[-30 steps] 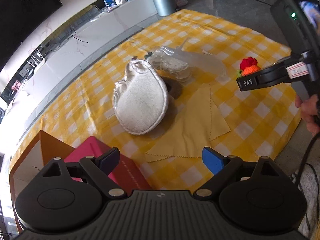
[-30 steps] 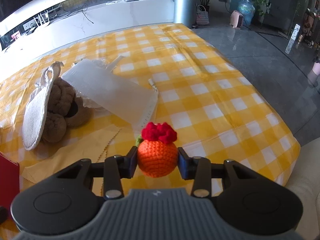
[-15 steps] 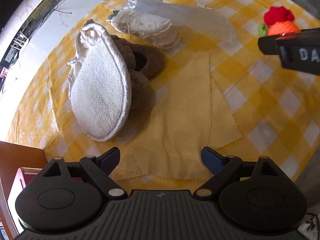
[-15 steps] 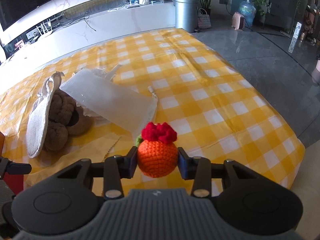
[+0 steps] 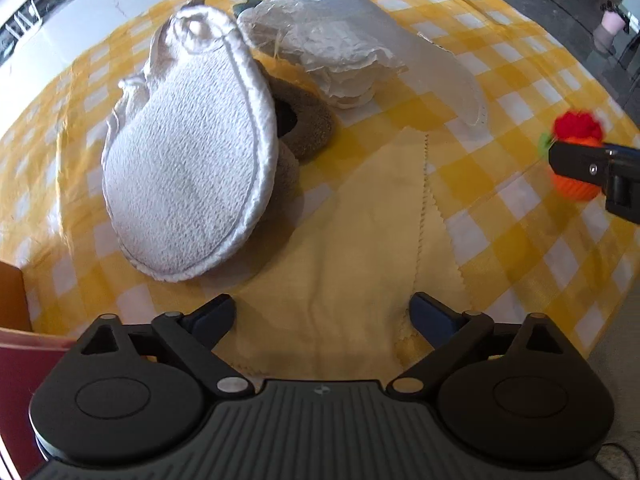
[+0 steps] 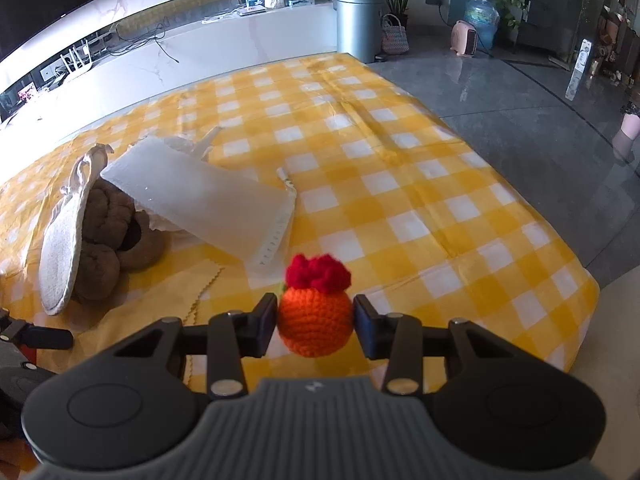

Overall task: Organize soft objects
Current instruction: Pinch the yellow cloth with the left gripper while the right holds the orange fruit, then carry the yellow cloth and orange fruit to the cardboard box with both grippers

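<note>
Brown plush (image 5: 308, 132) half hidden behind mitt (image 5: 188, 160).

In the left wrist view, the flat cloth (image 5: 360, 248) lies at the centre of the worktop (image 5: 520, 92), directly under the left claw (image 5: 322, 316), whose jaws stand wide apart above it. At ten o'clock from the cloth, the padded mitt (image 5: 184, 168) leans on the plush toy (image 5: 304, 128) behind it. At twelve o'clock lies the plastic bag (image 5: 360, 40), touching the toy. At three o'clock, near the worktop's edge, the right claw (image 6: 316, 320) holds the crocheted ball (image 6: 316, 328) above the surface. A box (image 5: 16, 360) stands at eight o'clock.
</note>
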Demonstrator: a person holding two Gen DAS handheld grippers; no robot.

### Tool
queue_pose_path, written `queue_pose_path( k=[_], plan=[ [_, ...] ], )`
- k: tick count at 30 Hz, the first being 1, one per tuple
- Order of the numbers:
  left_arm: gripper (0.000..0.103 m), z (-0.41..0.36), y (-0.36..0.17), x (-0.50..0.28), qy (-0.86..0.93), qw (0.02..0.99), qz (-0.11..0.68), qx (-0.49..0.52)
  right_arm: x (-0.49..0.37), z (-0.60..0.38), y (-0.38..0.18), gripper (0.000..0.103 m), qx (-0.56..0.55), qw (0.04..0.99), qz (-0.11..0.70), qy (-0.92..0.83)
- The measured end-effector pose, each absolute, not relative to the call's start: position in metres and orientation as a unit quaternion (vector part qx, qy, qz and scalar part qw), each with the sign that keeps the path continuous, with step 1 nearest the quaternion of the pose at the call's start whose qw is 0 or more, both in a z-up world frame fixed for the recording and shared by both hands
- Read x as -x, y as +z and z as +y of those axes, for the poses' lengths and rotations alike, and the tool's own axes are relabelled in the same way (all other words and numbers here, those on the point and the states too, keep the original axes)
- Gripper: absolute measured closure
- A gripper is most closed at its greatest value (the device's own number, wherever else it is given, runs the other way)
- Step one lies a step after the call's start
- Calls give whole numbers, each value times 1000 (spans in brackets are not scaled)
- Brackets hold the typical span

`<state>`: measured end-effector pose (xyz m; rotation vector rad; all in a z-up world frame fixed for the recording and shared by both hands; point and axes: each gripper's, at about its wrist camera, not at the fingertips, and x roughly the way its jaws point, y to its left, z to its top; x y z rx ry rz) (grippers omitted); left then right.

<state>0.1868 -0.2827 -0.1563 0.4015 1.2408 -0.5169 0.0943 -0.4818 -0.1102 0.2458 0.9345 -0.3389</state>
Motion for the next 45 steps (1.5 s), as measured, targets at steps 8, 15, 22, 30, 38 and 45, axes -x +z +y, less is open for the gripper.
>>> queue_pose_path(
  k=[8, 15, 22, 30, 38, 45],
  plan=[
    [85, -290, -143, -169, -267, 746, 566, -227, -98, -478, -114, 66, -119, 871, 455, -144],
    [99, -303, -139, -158, -257, 748, 560, -247, -96, -477, -114, 78, -113, 871, 455, -146],
    [100, -289, -127, -151, -258, 753, 559, -233, -95, -482, -116, 69, -125, 869, 456, -147],
    [100, -257, -78, -135, -291, 774, 536, -171, -103, -475, -123, 46, -103, 863, 474, -142],
    [100, -228, -35, -122, -315, 796, 506, -104, -123, -471, -147, 61, -85, 841, 518, -130],
    [100, -198, -10, -114, -319, 810, 488, -61, -117, -462, -135, 62, -78, 859, 495, -104]
  ],
)
